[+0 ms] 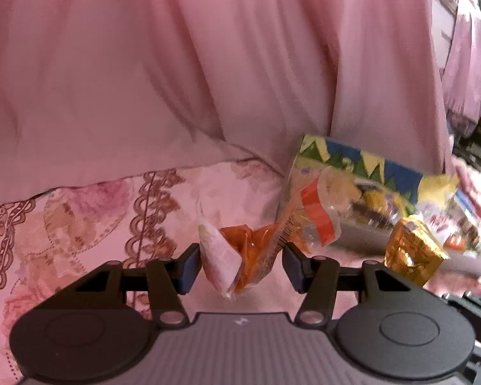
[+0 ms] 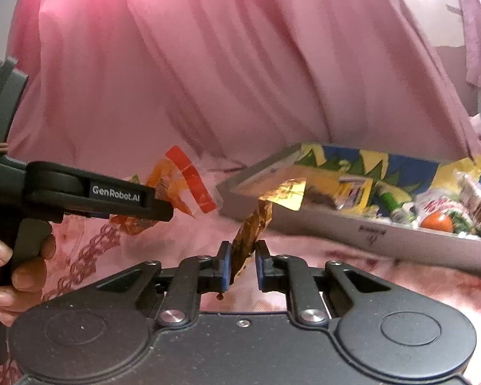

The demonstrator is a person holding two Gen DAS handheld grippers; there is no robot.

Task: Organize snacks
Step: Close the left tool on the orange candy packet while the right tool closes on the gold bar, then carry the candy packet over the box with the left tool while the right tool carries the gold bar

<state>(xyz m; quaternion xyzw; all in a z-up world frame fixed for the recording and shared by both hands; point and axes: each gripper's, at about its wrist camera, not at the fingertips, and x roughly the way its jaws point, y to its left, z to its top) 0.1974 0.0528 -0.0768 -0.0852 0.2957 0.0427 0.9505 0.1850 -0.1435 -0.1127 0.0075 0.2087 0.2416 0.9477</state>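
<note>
A gold-foil snack packet (image 2: pixel 252 224) hangs clamped between the tongs of the right gripper (image 2: pixel 243 264), lifted just in front of the near wall of a shallow grey box (image 2: pixel 362 229) already loaded with wrapped snacks. To its left, the left gripper (image 1: pixel 239 264) holds an orange-and-clear snack wrapper (image 1: pixel 250 250): its blue pads sit against both sides of the crumpled packet, jaws about half apart, and the wrapper hangs clear of the floral pink bedspread (image 1: pixel 89 224) below. The box's colourful printed inner wall (image 2: pixel 352 160) stands against a pink draped curtain (image 2: pixel 208 64). A hand (image 2: pixel 12 269) grips the left tool's handle at the edge of the right view. The step in hand appears to be carrying two loose snacks to the box. The next move likely calls for raising each packet over the near wall, into a free gap among the snacks inside, then parting the tongs; light foil may cling to a pad.
</note>
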